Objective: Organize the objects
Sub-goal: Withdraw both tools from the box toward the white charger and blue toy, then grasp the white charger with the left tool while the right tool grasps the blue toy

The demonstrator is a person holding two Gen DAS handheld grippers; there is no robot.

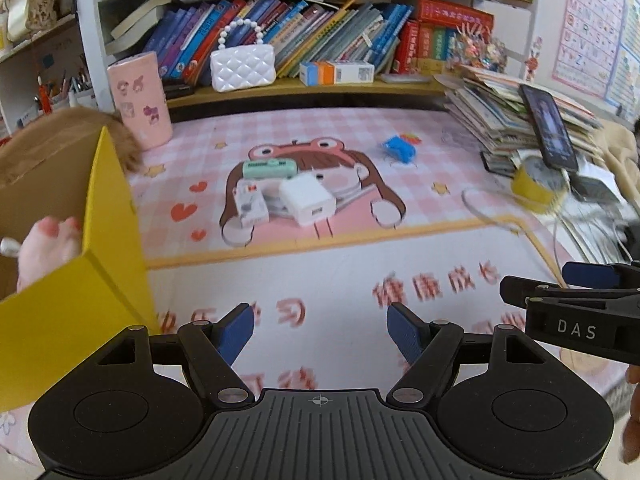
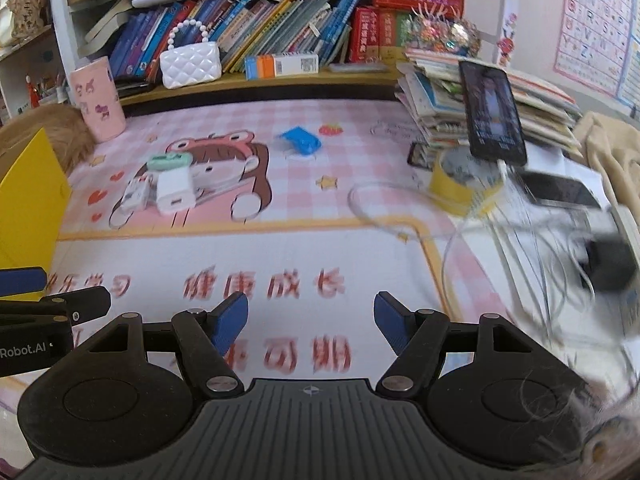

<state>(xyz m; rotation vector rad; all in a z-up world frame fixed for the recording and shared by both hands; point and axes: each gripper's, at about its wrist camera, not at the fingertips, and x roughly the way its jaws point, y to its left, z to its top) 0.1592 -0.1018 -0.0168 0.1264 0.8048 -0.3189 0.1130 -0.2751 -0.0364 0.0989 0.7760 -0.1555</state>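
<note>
The left gripper (image 1: 320, 334) and the right gripper (image 2: 311, 326) both stand wide open and hold nothing, above the pink desk mat (image 2: 360, 168); a white charger (image 1: 307, 199), a mint green device (image 1: 270, 169) and a small white box (image 1: 251, 201) lie clustered mid-mat; a blue toy (image 2: 301, 140) lies apart; a yellow box (image 1: 108, 216) stands at the left.

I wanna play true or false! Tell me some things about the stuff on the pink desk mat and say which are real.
1. The white charger lies on the pink mat. True.
2. The left gripper holds the charger. False: it is open and holds nothing.
3. The blue toy is inside the yellow box. False: it lies on the mat.
4. The phone leans against a stack of books. True.
5. The right gripper is open. True.
</note>
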